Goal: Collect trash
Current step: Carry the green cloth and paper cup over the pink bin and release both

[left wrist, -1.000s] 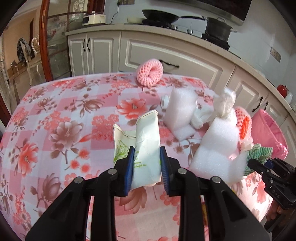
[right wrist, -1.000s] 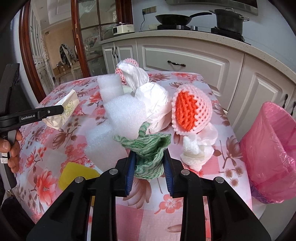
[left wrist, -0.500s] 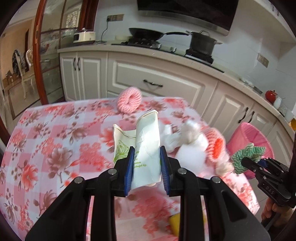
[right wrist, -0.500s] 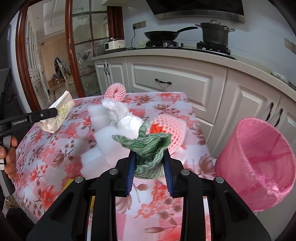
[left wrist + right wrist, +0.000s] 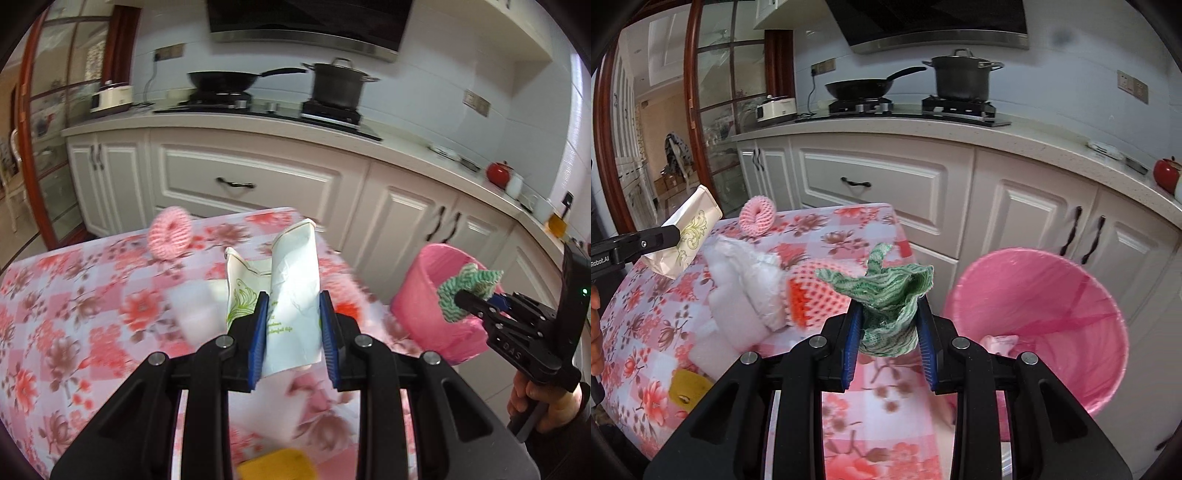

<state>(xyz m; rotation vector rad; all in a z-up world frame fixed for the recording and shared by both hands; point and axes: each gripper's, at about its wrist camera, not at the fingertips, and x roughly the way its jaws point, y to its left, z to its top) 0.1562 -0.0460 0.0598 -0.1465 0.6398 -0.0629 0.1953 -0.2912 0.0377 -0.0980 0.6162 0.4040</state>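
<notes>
My left gripper [image 5: 291,325] is shut on a crumpled white tissue packet [image 5: 291,284] with green print, held above the floral table [image 5: 74,314]. The packet also shows at the left in the right wrist view [image 5: 687,232]. My right gripper [image 5: 888,325] is shut on a green-and-white cloth [image 5: 886,295]; in the left wrist view the cloth [image 5: 467,291] hangs in front of the pink-lined bin [image 5: 424,299]. The bin [image 5: 1034,317] stands open beside the table's right edge. White foam pieces [image 5: 738,295] and an orange fruit in a pink foam net [image 5: 812,295] lie on the table.
A pink foam net ring [image 5: 757,214] sits at the table's far edge. A yellow item [image 5: 687,387] lies near the front. White kitchen cabinets [image 5: 886,184] with a wok and a pot on the counter run behind the table and bin.
Both grippers have lifted and swung right toward the pink bin, each keeping its load. The bin now looms larger in both views and the table trash has dropped lower.
</notes>
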